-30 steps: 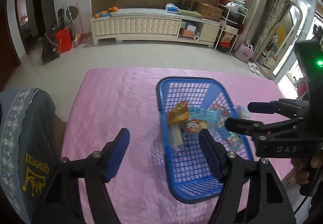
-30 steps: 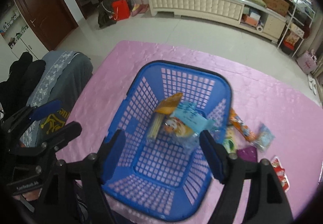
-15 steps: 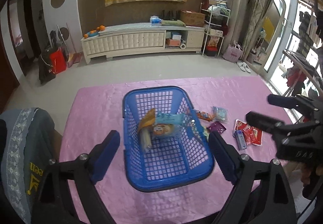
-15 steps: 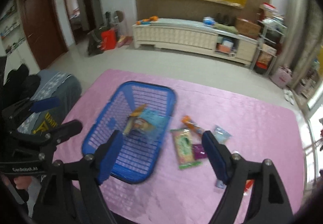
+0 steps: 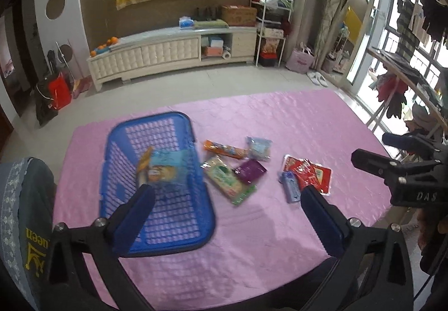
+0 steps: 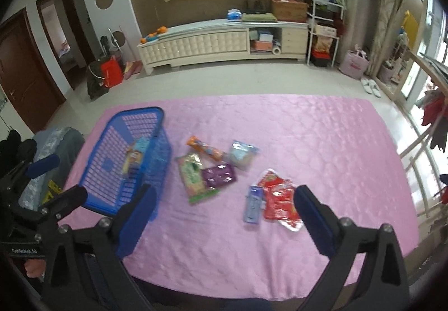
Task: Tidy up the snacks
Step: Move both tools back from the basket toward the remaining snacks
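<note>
Tools, left [image 5: 226, 204] and right [image 6: 224, 204], both spread wide and empty above the surface's near edge; blue basket [image 6: 112, 171] toward its left edge holds seemingly two blurred packets.

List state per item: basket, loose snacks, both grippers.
blue basket: upright, holds a few packets
green packet: flat on cloth, outside basket
purple packet: flat, outside
red packet: flat, outside
left gripper: open, empty
right gripper: open, empty

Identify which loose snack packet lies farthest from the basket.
The red packet, rightmost on the pink cloth, beyond the small blue pack; the others lie nearer the blue basket.
</note>
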`<state>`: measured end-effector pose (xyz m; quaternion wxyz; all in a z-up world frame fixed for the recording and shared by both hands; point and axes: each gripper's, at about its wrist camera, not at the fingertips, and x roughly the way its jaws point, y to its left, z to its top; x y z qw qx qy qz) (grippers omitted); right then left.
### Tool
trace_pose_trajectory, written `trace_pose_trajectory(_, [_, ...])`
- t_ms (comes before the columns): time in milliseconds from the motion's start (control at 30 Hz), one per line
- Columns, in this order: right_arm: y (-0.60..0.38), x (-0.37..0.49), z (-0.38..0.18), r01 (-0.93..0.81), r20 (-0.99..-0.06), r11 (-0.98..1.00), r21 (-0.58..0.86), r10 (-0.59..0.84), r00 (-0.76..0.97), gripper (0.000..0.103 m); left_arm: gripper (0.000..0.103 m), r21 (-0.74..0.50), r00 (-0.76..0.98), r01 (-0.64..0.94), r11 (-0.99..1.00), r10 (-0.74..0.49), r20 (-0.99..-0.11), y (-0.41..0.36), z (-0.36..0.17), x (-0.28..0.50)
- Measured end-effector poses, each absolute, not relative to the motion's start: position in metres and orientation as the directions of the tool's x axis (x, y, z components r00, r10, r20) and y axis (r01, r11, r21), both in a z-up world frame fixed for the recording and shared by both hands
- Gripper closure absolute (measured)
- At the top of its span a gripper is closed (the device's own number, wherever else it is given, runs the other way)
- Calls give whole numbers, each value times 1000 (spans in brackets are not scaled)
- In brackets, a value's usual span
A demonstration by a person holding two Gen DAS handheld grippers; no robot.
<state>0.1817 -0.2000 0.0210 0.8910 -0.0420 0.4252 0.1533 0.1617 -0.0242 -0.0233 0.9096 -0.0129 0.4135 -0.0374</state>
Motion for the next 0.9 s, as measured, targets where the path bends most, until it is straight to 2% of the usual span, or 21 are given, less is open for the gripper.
trace_pose_trajectory(67, [-211, 178, 17, -309, -760, 951, -6, 197, 619, 3, 0, -73, 641, 64, 995, -97, -761, -36, -31, 167])
trace_pose_trajectory(300, [-243, 182, -4, -346, -731, 936, -64, 192, 655, 2, 0, -41, 607, 69, 997, -74, -791, -76, -57, 177])
trace_pose_trajectory(600, [-292, 206, -46, -315, -761, 948, 31, 227, 608, 1, 0, -70, 585, 77, 995, -102, -805, -110, -96, 193])
trace_pose_trajectory(767, [-299, 210, -62, -335, -736, 941, -49, 192, 649, 1, 0, -86, 577, 67, 994, -108, -809, -122, -119, 206])
trace_pose_trajectory(900, [-304, 214, -76, -358, -725, 933, -29, 227, 650, 1, 0, -89, 569, 78, 993, -117, -814, -133, -139, 216])
